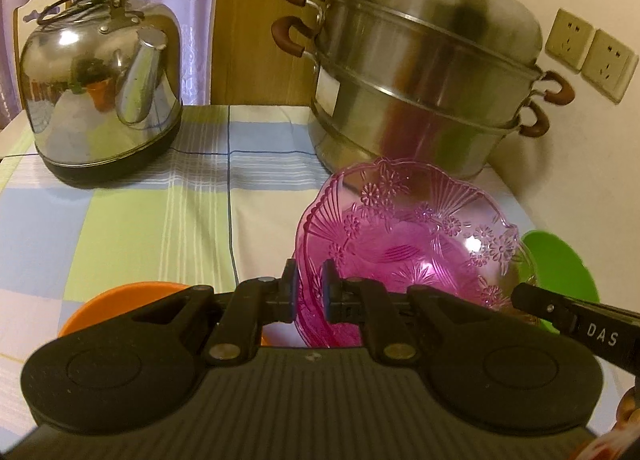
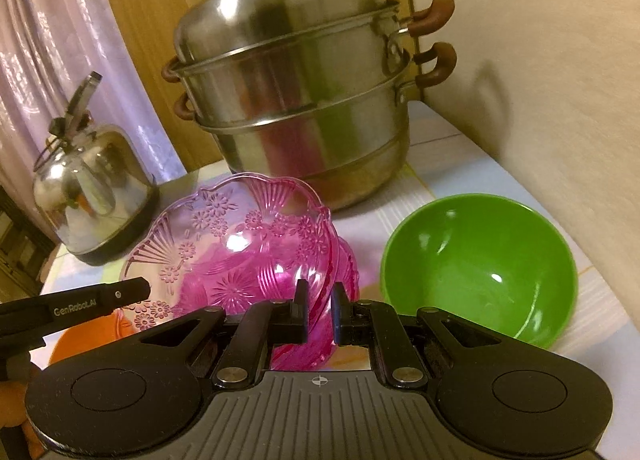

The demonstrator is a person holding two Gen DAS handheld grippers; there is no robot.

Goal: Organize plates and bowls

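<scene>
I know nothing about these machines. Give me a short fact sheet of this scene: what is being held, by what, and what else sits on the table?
held item: pink glass bowl, tilted, rim gripped on two sides
left tool: shut on the bowl's rim
right tool: shut on the opposite rim
beside it: green bowl, empty, upright on the table
partly hidden: orange bowl, behind the left tool
behind: steel steamer pot with lid on; steel kettle
surface: checked tablecloth

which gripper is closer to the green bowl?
Right. The right gripper, shut on the pink dish, sits just beside the green bowl; the left gripper grips the dish's far rim.
</scene>
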